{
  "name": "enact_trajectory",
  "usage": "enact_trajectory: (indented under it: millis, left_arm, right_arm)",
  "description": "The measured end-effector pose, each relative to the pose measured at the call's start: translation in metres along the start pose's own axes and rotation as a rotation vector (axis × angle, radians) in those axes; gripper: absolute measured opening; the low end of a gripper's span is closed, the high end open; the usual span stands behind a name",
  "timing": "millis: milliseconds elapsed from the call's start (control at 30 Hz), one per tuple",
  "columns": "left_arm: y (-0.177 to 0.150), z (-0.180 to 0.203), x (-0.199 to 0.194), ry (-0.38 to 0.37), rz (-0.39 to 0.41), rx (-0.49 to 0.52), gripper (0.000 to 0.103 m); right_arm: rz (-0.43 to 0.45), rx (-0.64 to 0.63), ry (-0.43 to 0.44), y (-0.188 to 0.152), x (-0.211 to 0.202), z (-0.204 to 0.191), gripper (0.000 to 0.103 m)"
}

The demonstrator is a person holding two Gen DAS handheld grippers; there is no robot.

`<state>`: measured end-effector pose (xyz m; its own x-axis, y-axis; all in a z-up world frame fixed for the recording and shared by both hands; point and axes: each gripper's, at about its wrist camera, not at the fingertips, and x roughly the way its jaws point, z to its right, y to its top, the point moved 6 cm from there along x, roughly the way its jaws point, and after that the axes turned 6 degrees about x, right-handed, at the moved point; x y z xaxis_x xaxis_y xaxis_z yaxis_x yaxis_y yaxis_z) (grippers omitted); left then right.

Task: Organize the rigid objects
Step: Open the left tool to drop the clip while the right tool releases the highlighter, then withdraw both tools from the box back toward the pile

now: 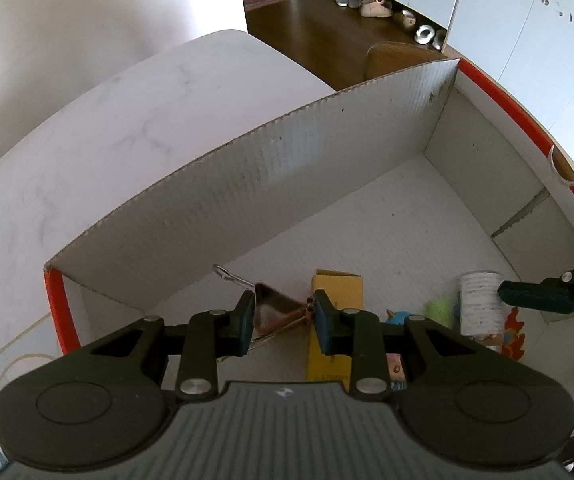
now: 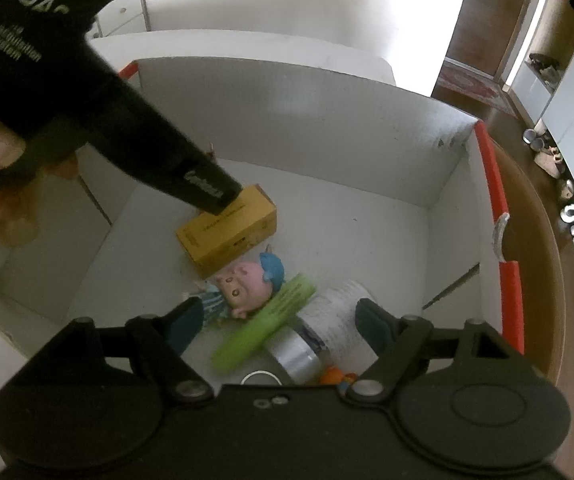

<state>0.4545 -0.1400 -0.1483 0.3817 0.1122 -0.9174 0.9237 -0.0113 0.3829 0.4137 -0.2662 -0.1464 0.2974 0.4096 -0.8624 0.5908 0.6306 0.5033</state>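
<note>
A white cardboard box (image 1: 287,184) with red edges holds several objects. In the left wrist view my left gripper (image 1: 283,320) is partly open, its pads either side of a metal binder clip (image 1: 275,308), apart from it. A yellow carton (image 1: 335,320) lies just right of the clip. In the right wrist view my right gripper (image 2: 279,324) is open wide above a green marker (image 2: 267,324), a silver-and-white bottle (image 2: 327,332) and a pink pig doll (image 2: 243,284). The yellow carton (image 2: 227,232) lies farther in, partly under the left gripper's body.
The box sits on a white marble table (image 1: 87,140). An orange toy (image 2: 337,376) lies near the bottle. A wooden floor, shoes and white cabinets are beyond the table. The box's far half has bare floor.
</note>
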Motion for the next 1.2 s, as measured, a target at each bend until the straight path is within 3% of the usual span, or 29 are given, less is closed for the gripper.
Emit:
enact_trajectory:
  millis: [267, 500, 567, 633, 1200]
  left_arm:
    - [-0.006, -0.004, -0.007, -0.017, -0.003, -0.021, 0.03]
    - [-0.013, -0.007, -0.031, -0.062, 0.065, -0.039, 0.032]
    - [-0.014, -0.007, -0.039, -0.07, 0.09, -0.042, 0.05]
    - [-0.017, -0.006, -0.05, -0.064, 0.122, -0.035, 0.057]
    - [-0.049, -0.01, -0.108, -0.113, 0.249, 0.001, 0.057]
  right_arm:
    - [0.039, 0.045, 0.018, 0.001, -0.015, 0.003, 0.085]
    - [0.095, 0.115, 0.065, -0.001, -0.036, 0.004, 0.086]
    - [0.112, 0.128, 0.066, -0.001, -0.042, 0.002, 0.086]
    - [0.127, 0.148, 0.075, -0.001, -0.048, 0.001, 0.087]
    - [0.27, 0.295, 0.081, -0.005, -0.103, -0.011, 0.102]
